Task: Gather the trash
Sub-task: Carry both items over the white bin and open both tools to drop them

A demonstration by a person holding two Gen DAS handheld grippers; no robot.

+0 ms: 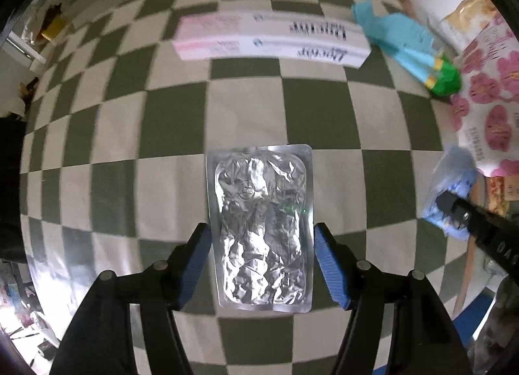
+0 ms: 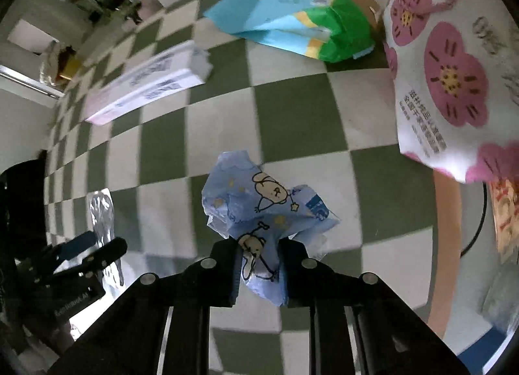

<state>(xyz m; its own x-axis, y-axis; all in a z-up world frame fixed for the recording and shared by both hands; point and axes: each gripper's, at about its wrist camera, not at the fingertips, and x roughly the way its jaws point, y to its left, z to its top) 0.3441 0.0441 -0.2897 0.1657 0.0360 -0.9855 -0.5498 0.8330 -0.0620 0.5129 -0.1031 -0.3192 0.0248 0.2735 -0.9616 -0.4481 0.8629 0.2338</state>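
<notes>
Two grippers are at work, and only one is loaded. The right gripper is clamped on a crumpled blue bear-print wrapper, held above the checkered floor. The left gripper is spread wide, its blue pads flanking a silver foil tray without clearly touching it. That tray lies flat directly ahead of the left tool, its long axis running along the fingers, so the pads face its two long edges and closing across the short width looks like the natural next move.
</notes>
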